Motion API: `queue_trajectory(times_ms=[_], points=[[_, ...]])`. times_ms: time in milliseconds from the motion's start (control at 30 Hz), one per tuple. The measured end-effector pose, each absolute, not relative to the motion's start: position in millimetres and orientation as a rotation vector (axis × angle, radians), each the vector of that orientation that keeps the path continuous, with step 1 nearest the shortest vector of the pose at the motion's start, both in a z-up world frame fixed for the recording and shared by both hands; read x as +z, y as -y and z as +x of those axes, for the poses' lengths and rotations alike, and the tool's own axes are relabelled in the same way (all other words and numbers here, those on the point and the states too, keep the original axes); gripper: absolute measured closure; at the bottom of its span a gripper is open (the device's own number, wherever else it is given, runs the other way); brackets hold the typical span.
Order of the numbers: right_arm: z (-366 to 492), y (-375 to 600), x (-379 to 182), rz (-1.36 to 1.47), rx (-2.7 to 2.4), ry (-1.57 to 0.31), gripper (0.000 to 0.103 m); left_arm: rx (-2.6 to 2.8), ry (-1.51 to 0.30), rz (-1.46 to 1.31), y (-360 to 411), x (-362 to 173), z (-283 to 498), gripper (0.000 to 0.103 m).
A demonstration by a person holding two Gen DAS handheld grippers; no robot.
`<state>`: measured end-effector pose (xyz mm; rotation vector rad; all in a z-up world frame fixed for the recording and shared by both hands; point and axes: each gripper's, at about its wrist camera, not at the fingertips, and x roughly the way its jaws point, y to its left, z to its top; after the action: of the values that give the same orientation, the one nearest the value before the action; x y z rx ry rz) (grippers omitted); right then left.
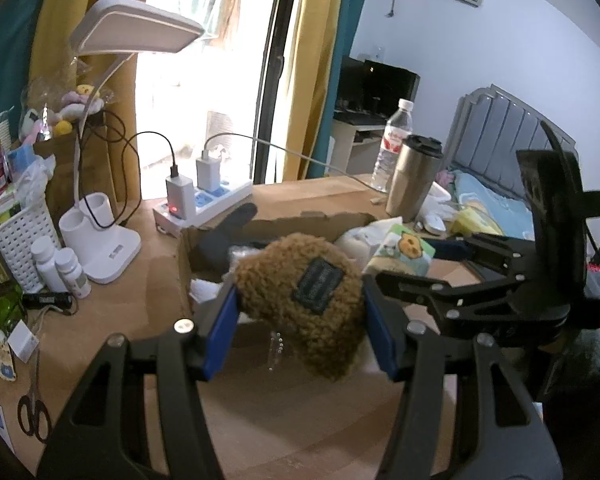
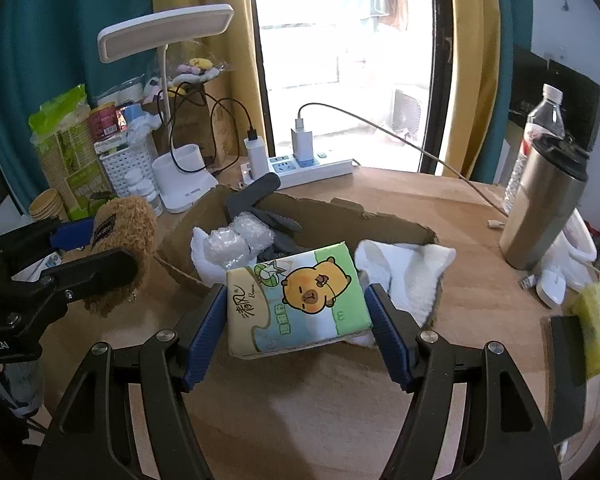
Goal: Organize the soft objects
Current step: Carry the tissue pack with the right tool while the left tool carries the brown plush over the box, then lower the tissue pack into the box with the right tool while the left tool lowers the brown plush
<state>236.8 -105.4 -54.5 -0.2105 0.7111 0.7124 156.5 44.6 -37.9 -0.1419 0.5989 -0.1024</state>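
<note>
left wrist view shows the left gripper (image 1: 300, 312) clenched around a brown fuzzy pouch (image 1: 300, 300), held up at the near edge of the cardboard box (image 1: 300, 222). the pouch looks light and squashy, so the pads sink into its sides; a grip across its middle, beside the dark patch, seems the surest. a thin bead chain (image 1: 275, 350) dangles under it and could snag on the box rim.

right wrist view shows the right gripper (image 2: 296, 322) grasping a tissue pack (image 2: 298, 298) by its short ends, over the near rim of the box. the pack is soft, with slick film that may slip if squeezed lightly. inside the box at 12 o'clock lie bubble wrap (image 2: 240, 240), gray gloves (image 2: 260, 200) and a white cloth (image 2: 408, 268), leaving little free floor. a steel tumbler (image 2: 540, 208) stands at 2 o'clock, well apart.
</note>
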Motion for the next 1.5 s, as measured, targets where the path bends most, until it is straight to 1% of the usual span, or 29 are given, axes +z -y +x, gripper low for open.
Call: queue_trajectory(times_ms=[333,767,1500], points=[[255,82,-60,-0.223,0.738,-0.728,0.030,-0.069,-0.619,-0.163,-69,-48,176,0.044],[285,66,-73,-0.224,0.736,-0.759,0.030,-0.058,-0.641,-0.187,-82,-62,204,0.044],[341,96,-89,-0.191,0.630,-0.770,0.030,-0.087,-0.691,-0.162,-63,-76,257,0.044]])
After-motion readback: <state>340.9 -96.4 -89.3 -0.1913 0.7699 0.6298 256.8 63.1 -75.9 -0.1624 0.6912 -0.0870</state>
